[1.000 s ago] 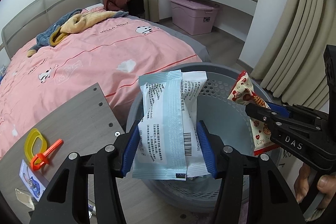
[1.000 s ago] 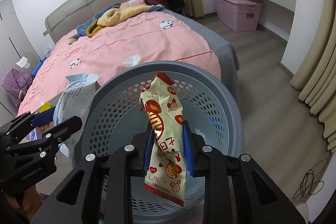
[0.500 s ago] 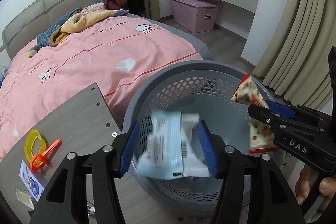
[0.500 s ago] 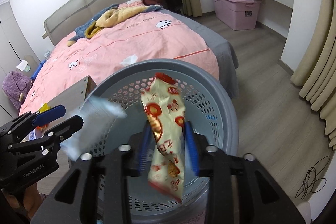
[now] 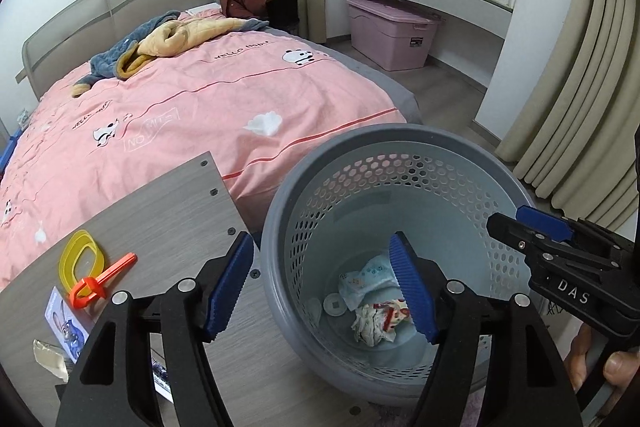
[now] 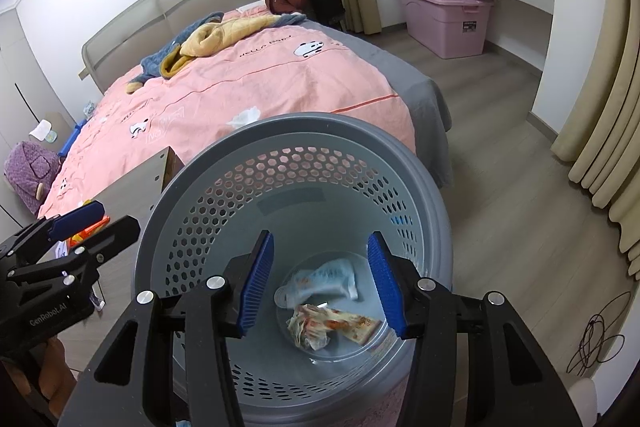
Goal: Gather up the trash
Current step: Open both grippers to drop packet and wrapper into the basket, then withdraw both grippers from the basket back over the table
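Note:
A grey perforated trash basket [image 5: 360,147] [image 6: 280,125] stands beside the bed. At its bottom lie a pale blue wrapper [image 5: 366,277] [image 6: 324,279], a red-and-cream snack wrapper [image 6: 344,321] [image 5: 396,311] and a crumpled tissue [image 5: 370,327]. My left gripper [image 5: 322,285] is open and empty, over the basket's left rim. My right gripper [image 6: 320,281] is open and empty, above the basket's middle. Each gripper shows in the other's view: the right [image 5: 536,227], the left [image 6: 84,223].
A grey wooden desk [image 5: 160,211] left of the basket holds a yellow ring [image 5: 80,259], an orange clip [image 5: 100,277], a card [image 5: 66,323] and a scrap [image 5: 48,357]. A pink bed [image 5: 180,107] lies behind. A pink storage box [image 5: 392,33], curtains [image 5: 580,87] and a floor cable [image 6: 596,343] are right.
Both grippers opened. The blue wrapper dropped from the left gripper and the snack wrapper from the right; both now lie at the bottom of the basket.

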